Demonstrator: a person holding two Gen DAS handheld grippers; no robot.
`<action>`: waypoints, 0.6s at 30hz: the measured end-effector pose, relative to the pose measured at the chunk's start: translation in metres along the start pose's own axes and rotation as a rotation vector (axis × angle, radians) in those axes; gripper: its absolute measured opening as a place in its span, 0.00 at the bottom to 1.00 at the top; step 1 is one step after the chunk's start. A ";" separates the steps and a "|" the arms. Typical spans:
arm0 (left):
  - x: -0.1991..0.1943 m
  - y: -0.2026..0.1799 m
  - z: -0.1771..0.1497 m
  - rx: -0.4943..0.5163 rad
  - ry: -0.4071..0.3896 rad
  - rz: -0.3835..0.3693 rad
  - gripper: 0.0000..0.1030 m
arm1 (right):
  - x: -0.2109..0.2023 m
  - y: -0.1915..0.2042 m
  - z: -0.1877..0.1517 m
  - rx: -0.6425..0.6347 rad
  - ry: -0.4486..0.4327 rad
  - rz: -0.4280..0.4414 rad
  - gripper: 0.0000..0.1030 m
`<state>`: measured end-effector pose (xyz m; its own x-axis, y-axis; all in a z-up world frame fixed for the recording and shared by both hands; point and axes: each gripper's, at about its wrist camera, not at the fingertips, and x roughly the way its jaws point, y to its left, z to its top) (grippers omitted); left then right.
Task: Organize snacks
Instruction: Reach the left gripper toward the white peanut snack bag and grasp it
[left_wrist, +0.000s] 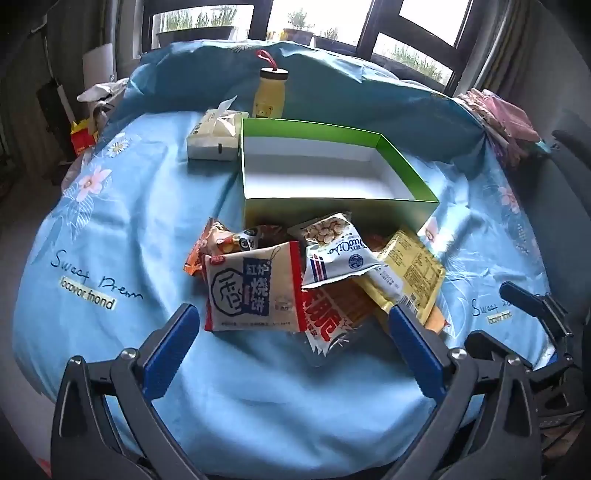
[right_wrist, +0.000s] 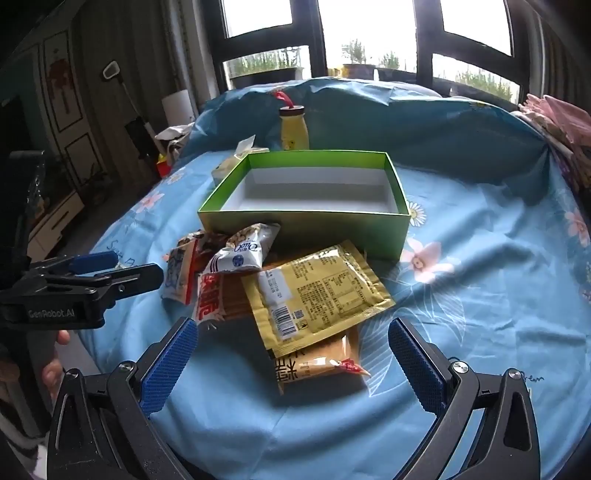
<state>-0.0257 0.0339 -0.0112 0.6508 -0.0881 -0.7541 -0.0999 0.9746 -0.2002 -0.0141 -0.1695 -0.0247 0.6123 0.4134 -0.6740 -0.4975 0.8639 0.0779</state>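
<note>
Item: snacks (left_wrist: 314, 273), a loose pile of packets on the blue cloth (left_wrist: 129, 221), touching the near wall of the green box (left_wrist: 332, 212). We hold the left gripper (left_wrist: 291, 328) and right gripper (right_wrist: 291, 343) wide open, gripping nothing, just near of the pile. Behind the box: tissue pack (left_wrist: 214, 136), yellow bottle (left_wrist: 269, 92).

Home: floral bedsheet (left_wrist: 110, 221), windowsill plants (right_wrist: 354, 55)

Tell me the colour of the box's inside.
White inside the box, with green walls outside; the right wrist view shows it best.
</note>
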 end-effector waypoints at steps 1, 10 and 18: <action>0.000 0.000 0.000 -0.002 0.002 -0.007 1.00 | 0.001 0.000 0.000 0.001 0.002 0.002 1.00; 0.007 -0.003 -0.002 0.021 0.012 -0.043 0.99 | 0.008 -0.001 -0.002 0.016 0.016 0.014 1.00; 0.012 0.004 -0.003 -0.006 0.022 -0.136 0.99 | 0.014 -0.012 -0.012 0.038 0.010 0.049 1.00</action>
<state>-0.0206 0.0365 -0.0230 0.6423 -0.2237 -0.7330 -0.0164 0.9523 -0.3049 -0.0071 -0.1774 -0.0441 0.5812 0.4528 -0.6761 -0.5033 0.8529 0.1386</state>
